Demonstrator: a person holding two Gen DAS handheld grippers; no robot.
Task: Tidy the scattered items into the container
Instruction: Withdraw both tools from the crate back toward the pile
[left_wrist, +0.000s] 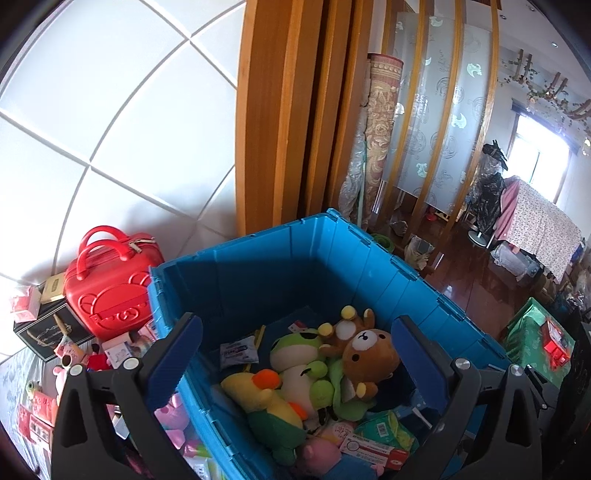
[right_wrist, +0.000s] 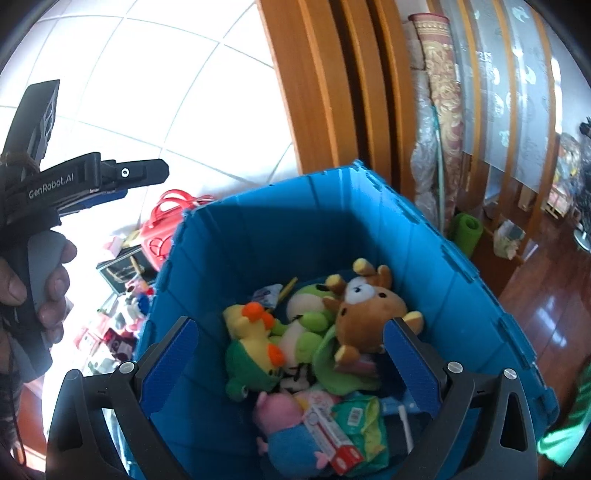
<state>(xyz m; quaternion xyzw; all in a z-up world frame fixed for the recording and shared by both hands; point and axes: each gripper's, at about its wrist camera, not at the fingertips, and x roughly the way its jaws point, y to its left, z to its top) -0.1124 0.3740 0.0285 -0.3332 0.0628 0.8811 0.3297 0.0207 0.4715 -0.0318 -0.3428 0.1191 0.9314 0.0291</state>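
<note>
Left wrist view: left tool hangs over the near-left corner of the blue bin, jaws spread wide, nothing between them. Bin sits right below and ahead. Inside, between the fingers: brown bear, green frog beside it, touching, yellow duck nearer the tool, pink pig at the bottom edge, packets around them. Left finger crosses the bin's left wall. Outside, left of the bin: red case, black box and small boxes still scattered on the floral surface.

Right wrist view: right tool over the bin, jaws wide apart, empty. Toys lie directly below between the fingers: bear, frog, duck, pig with a red-white carton on it. Right finger tip overlaps the bear's paw in view; contact unclear. Far left, a hand grips the left tool's handle, held level above the loose items outside the bin.
</note>
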